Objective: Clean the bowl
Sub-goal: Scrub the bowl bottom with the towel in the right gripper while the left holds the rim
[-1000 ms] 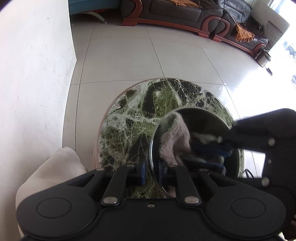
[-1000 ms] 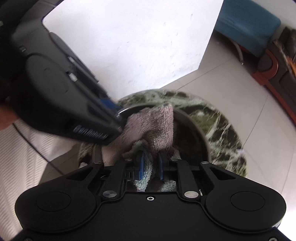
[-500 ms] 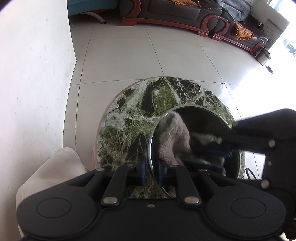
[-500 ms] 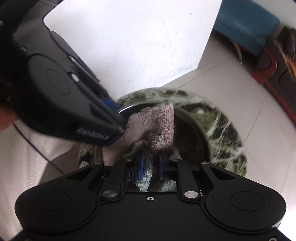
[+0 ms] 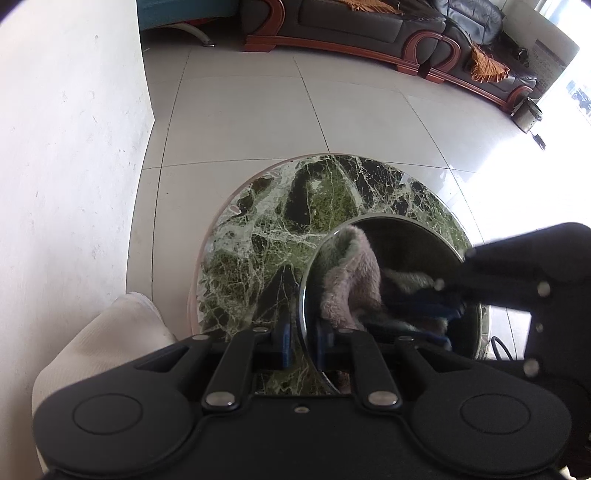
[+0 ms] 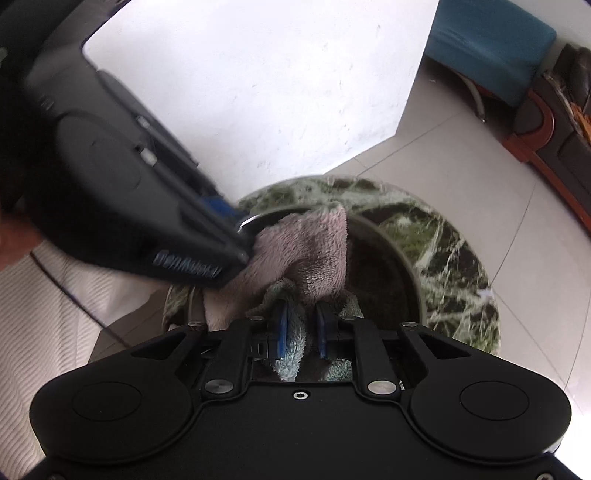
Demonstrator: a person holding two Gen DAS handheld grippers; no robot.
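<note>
While the steel bowl (image 5: pixel 413 251) sits tilted on its side at the near right edge of the round green marble bench (image 5: pixel 295 236), the left gripper (image 5: pixel 303 336) has its jaws closed on the bowl's near rim, one blue pad outside the wall, one inside. Right gripper (image 6: pixel 301 326) jaws closed on a fluffy towel (image 6: pixel 306 247), pinkish-grey with a pale blue-green part bunched between the blue pads. Towel lies inside the bowl, pressed against its inner wall near the clamped rim, upper corner reaching up to the rim. In the left wrist view the right gripper's black body enters from the right edge, its tips down in the bowl with the towel. In the right wrist view the left gripper's body crosses from upper left, blurred, tip on the rim (image 6: pixel 258 221). White wall (image 5: pixel 66 147) just beside the bench's left edge. Pale tiled floor (image 5: pixel 258 110) around; dark leather sofa (image 5: pixel 369 26) with red-brown wood trim well apart at the far side. White ribbed fabric (image 6: pixel 33 317) by the near left edge.
</note>
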